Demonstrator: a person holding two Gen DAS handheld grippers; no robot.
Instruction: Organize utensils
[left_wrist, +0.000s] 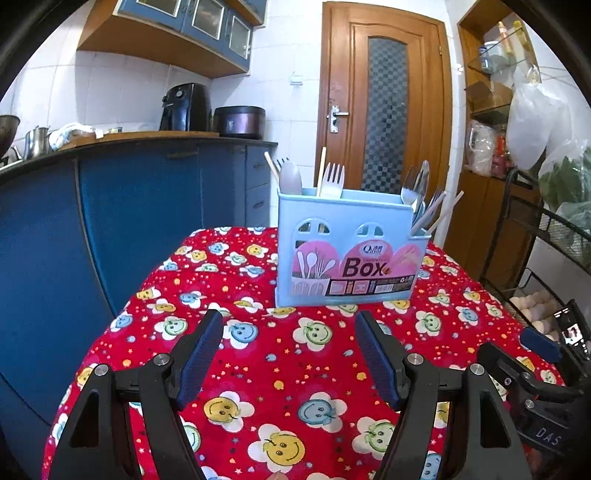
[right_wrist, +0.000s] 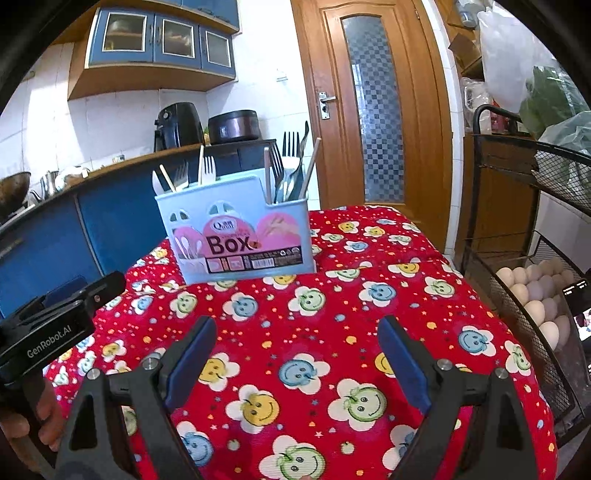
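A light blue utensil box (left_wrist: 347, 254) stands upright at the far end of the tabletop (left_wrist: 280, 369), which is covered by a red smiley-flower cloth. Forks (left_wrist: 333, 179), spoons (left_wrist: 413, 186) and chopsticks (left_wrist: 445, 212) stick up from its compartments. The left gripper (left_wrist: 290, 354) and the right gripper (right_wrist: 297, 363) hover over the near cloth, each with its jaws apart and holding nothing.

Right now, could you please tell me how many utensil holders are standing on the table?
1: the light blue utensil holder stands on the red tablecloth at the table's far end, utensils upright inside. No other holder shows.
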